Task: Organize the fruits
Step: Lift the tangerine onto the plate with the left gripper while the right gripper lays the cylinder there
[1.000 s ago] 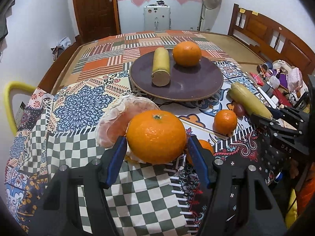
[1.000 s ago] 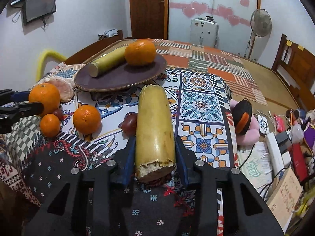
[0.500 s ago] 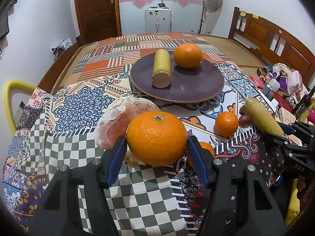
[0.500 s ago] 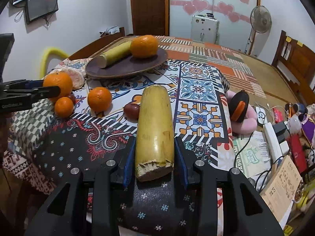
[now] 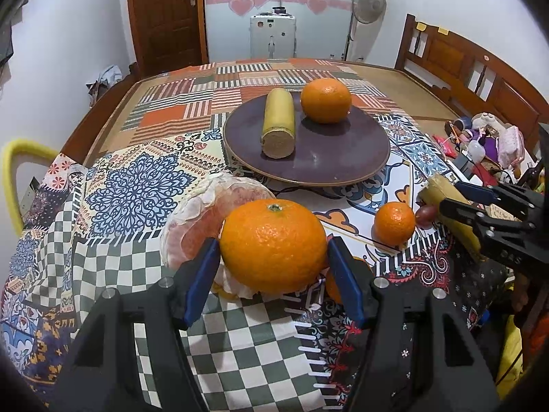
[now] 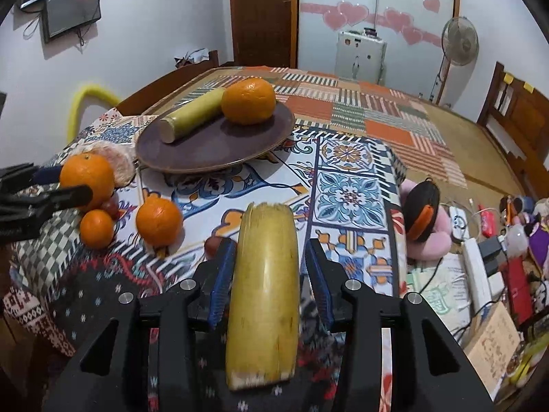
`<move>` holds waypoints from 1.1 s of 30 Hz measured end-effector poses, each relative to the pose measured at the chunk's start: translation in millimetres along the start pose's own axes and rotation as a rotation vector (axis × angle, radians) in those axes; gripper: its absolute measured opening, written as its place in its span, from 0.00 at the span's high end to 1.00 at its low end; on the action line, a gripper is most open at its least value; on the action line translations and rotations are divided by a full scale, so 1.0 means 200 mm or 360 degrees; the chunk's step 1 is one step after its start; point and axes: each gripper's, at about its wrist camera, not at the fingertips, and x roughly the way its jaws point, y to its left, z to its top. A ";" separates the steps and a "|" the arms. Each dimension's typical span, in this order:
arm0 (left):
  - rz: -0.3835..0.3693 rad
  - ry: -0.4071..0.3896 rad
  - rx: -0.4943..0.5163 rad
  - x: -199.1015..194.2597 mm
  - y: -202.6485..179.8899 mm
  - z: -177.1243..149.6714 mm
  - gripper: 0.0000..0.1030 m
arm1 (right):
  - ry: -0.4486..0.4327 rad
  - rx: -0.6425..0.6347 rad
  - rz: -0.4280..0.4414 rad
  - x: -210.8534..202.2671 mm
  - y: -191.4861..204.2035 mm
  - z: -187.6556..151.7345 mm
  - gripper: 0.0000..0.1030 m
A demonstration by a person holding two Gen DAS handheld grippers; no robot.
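The right gripper point(image 6: 266, 274) has tipped its yellow stick point(image 6: 264, 295) up, heading for the plate point(image 5: 343, 168); the left gripper point(image 5: 272, 261) squeezes an orange point(image 5: 272, 243).

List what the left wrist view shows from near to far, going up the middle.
left tool → held orange → plate → orange on plate → white appliance

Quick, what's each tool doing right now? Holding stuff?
Left tool: closed on the big orange.
Right tool: around the yellow cane piece; the blue pads look slightly apart from it, so the grip cannot be told.
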 end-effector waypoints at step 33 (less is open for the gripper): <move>-0.0006 -0.0168 -0.0013 -0.20 -0.04 0.07 0.38 | -0.0269 0.0092 0.0077 -0.28 -0.06 0.05 0.65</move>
